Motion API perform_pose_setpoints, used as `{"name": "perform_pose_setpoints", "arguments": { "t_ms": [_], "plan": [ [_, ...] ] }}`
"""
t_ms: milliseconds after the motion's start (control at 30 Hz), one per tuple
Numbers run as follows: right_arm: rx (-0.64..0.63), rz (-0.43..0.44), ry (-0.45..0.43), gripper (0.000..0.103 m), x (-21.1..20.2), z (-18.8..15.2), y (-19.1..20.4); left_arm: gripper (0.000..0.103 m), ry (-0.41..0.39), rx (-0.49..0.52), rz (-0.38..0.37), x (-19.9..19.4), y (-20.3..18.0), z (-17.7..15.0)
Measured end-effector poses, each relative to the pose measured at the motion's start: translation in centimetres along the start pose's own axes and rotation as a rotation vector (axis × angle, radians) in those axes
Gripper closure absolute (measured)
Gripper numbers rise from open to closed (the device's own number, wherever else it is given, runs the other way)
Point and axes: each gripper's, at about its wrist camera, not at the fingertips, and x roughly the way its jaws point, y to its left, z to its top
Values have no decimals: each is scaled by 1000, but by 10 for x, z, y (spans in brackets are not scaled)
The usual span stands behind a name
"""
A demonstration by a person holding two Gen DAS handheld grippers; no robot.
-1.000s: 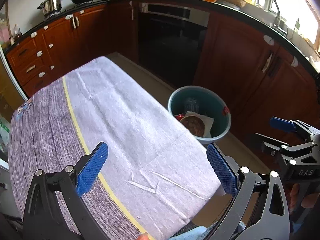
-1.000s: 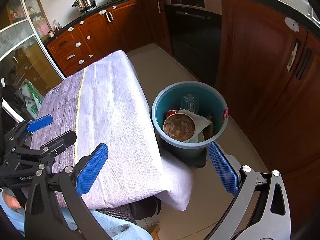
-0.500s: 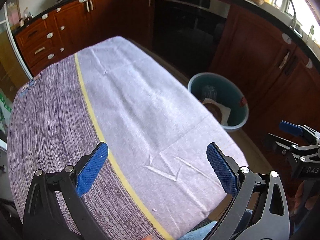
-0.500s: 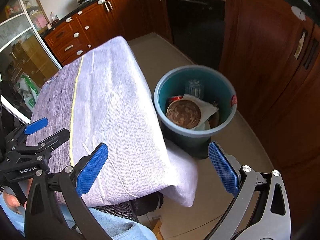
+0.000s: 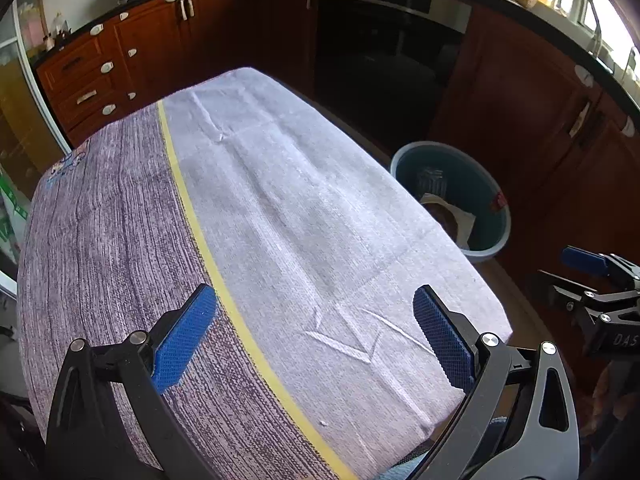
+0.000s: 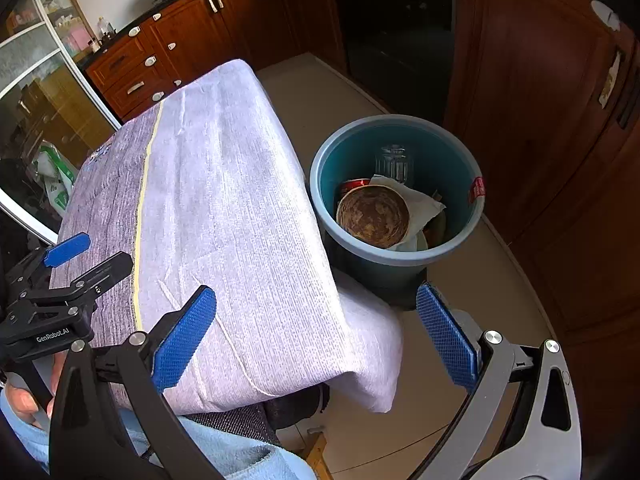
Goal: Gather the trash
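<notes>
Both the left gripper and right gripper gape wide, empty. Beyond the right fingers the bin seems full; hovering risks knocking it.

I am looking at a cloth that is pale purple on one side and dark purple with thin stripes on the other, with a yellow line between them. The bin is blue-green. A round brown plate and white paper are lying inside. My finger pads are bright blue. The cupboards are reddish brown.
</notes>
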Motion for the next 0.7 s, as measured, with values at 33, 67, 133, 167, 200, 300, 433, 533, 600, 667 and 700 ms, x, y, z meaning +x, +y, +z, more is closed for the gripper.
{"name": "perform_pose_setpoints", "arguments": {
  "t_ms": [33, 67, 133, 167, 200, 300, 433, 533, 600, 667, 700],
  "plan": [
    [0, 0, 1, 7, 0, 0, 0, 4, 1, 0, -3, 0, 0, 0],
    [0, 0, 2, 7, 1, 0, 0, 4, 1, -2, 0, 0, 0, 0],
    [0, 0, 3, 7, 1, 0, 0, 4, -4, 10, 8, -1, -2, 0],
    [0, 0, 3, 7, 1, 0, 0, 4, -4, 18, 8, -2, -3, 0],
    [0, 1, 4, 7, 1, 0, 0, 4, -2, 22, -1, -1, -3, 0],
    [0, 0, 3, 7, 1, -1, 0, 4, 6, 19, -16, 0, -2, 0],
    [0, -2, 0, 7, 1, 0, 1, 4, 17, 14, -25, 2, 0, -1],
    [-1, -6, 0, 7, 1, 1, 1, 4, 11, 11, -29, 1, 1, -1],
    [-3, -10, 0, 7, 0, 2, 1, 4, 6, 12, -25, 0, 1, -1],
    [-3, -11, -2, 7, -1, 2, 1, 4, 3, 17, -18, -1, 1, -2],
    [-4, -12, -3, 7, -1, 3, 1, 4, 3, 22, -17, -2, 0, -2]
  ]
}}
